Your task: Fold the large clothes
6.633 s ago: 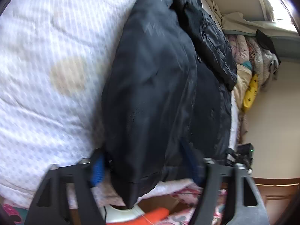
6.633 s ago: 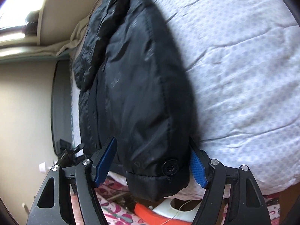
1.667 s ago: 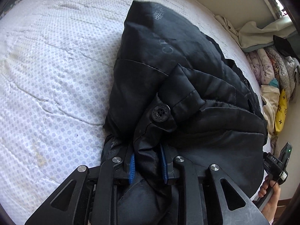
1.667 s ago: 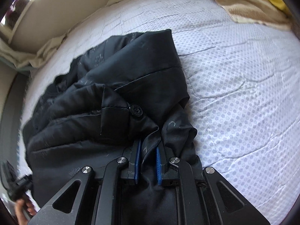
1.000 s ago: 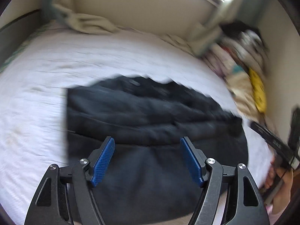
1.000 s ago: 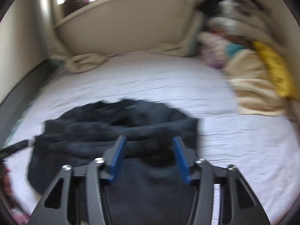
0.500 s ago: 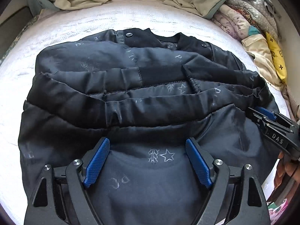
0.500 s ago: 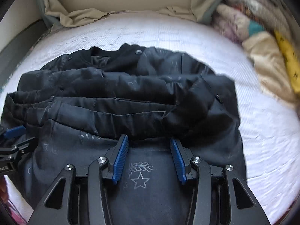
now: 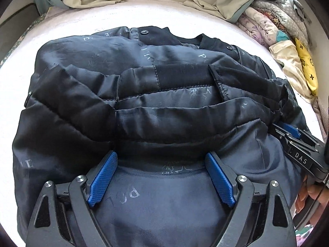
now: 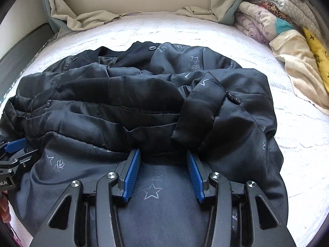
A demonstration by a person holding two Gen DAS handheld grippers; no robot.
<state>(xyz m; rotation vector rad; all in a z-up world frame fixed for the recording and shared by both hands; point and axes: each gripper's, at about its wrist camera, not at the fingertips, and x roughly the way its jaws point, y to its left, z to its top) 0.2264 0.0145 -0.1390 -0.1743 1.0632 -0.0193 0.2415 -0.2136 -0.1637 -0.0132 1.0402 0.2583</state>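
A black padded jacket [image 9: 160, 94] with pale star and letter prints lies folded on a white bed [image 9: 18, 70], sleeves laid across its middle. It also shows in the right wrist view [image 10: 144, 107]. My left gripper [image 9: 161, 164] is open, its blue pads resting over the jacket's near part, holding nothing. My right gripper [image 10: 163, 160] is open over the near part too, empty. The right gripper shows at the right edge of the left wrist view [image 9: 296, 144]; the left gripper shows at the left edge of the right wrist view [image 10: 14, 154].
Folded blankets and clothes [image 9: 277, 26] are stacked at the bed's far right, with a yellow patterned item [image 9: 308, 65]. A beige cloth [image 10: 86, 18] lies bunched along the wall at the bed's head. White sheet [image 10: 298, 133] lies to the jacket's right.
Both grippers were shut on jacket cuffs 1.7 s ago, then let go and opened. Since half a second ago they have held over the jacket's near part, slightly closer.
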